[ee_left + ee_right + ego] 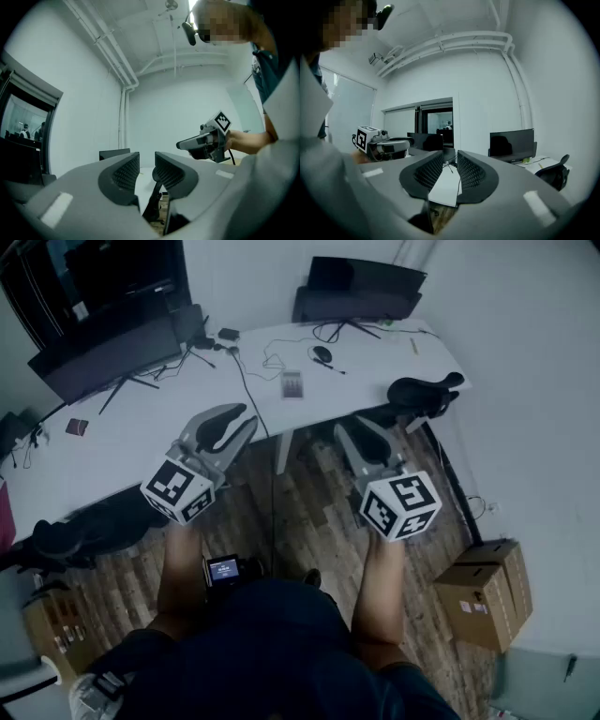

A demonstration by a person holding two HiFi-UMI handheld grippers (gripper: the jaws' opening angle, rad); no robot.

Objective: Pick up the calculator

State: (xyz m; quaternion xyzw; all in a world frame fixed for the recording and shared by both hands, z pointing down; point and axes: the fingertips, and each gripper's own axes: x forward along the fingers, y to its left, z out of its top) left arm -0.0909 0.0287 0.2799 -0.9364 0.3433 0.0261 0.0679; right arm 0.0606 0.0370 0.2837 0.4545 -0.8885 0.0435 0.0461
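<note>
The calculator [292,384], a small grey slab with dark keys, lies flat on the white table [169,423] near its front edge, between the two monitors. Both grippers hang over the wooden floor in front of the table, short of the calculator and pointing toward it. My left gripper [236,418] [146,161] has a narrow gap between its ribbed pads and nothing in it. To its right, my right gripper [352,429] [450,159] is also open and empty. Each gripper view shows the other gripper alongside; neither shows the calculator clearly.
A dark monitor [103,357] stands at the table's left and another [361,287] at its far end. Cables and a mouse [322,354] lie near the calculator. Office chairs [427,390] [75,531] sit at the table's edge. Cardboard boxes [483,592] stand at the right wall.
</note>
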